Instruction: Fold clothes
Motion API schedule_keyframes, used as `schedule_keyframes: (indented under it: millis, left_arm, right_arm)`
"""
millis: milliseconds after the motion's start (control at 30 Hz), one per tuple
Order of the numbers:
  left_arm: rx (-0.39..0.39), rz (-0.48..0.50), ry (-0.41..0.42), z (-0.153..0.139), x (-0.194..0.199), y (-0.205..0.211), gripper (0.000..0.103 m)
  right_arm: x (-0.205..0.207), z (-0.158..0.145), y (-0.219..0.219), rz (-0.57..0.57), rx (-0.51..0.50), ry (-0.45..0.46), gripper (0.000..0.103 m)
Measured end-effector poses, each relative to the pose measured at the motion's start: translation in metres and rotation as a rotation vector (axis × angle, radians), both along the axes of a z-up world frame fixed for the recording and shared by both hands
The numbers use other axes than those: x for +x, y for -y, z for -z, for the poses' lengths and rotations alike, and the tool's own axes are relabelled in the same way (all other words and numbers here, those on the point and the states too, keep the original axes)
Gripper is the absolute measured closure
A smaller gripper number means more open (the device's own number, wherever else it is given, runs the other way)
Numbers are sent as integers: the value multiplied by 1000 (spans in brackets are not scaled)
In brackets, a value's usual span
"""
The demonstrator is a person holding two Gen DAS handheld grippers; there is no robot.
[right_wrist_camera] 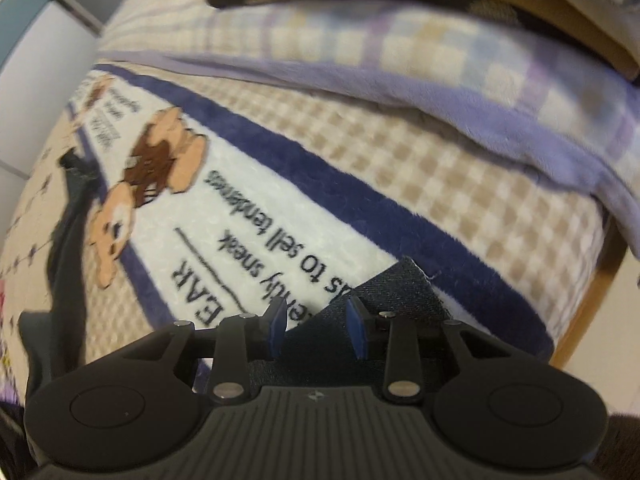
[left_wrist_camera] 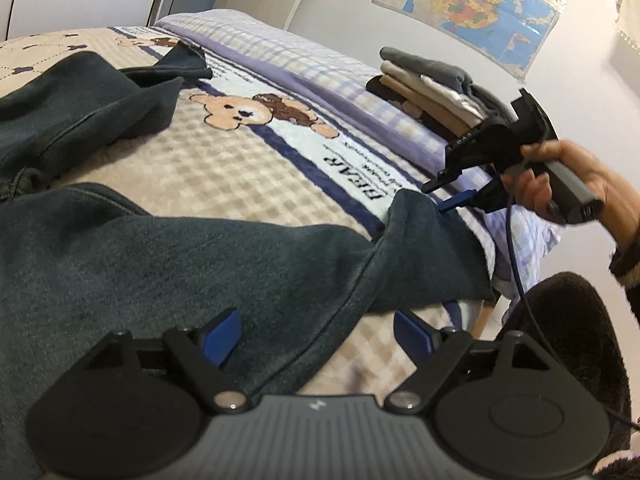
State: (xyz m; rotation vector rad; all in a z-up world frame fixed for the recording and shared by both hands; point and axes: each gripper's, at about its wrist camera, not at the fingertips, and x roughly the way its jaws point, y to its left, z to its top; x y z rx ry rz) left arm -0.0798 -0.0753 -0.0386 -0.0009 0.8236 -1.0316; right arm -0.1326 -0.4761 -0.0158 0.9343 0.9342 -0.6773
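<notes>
While the dark garment (left_wrist_camera: 168,256) is spread over the bed, these points are noted:
Garment: a dark blue-grey piece of clothing is laid across the bear-print blanket (left_wrist_camera: 240,152), with one corner raised near the bed's edge.
Left claw (left_wrist_camera: 318,334): its blue fingers are held wide apart above the garment's hem; nothing is gripped.
Right claw (right_wrist_camera: 318,330): it is carried in a person's hand (left_wrist_camera: 568,184) and pointed down at the raised corner; its fingers are parted, with the cloth seen just between and beyond them, and no pinch is shown.
Folded pile (left_wrist_camera: 432,88): grey, cream and tan clothes are stacked on the lilac checked cover (left_wrist_camera: 312,68) farther back.
Wall: a coloured map (left_wrist_camera: 476,4) is hung there.
</notes>
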Motion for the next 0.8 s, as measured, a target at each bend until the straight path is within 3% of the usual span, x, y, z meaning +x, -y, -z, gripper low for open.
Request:
schedule_keyframes:
  millis: [233,333,400,433,500,567,800]
  left_arm:
    - [7,-7,12,1,2,2,28]
    - [17,-17,19,2,4,2,39]
    - [25,-22,26,2,4,3,54]
    - [22,-21,26,2,5,3,60]
    - [4,-11,12,2,5,2,88]
    - [-5,-10,13,0,3,0,92]
    - [-89,-49,18,-15,6,-14,95]
  right_arm:
    - [20,5,-11,-25,-25,-127,60]
    - [21,7,-17,-54,-26,-150,57]
    - [22,13,-22,-68,-54,-158,58]
    - [23,14,-25,-74,-75,-162,60]
    - [25,13,-32,-80,-125,-172,70]
    - [25,7,-37,-94,-168,-155,93]
    - [26,-40,-38,-92,-260,-6,98]
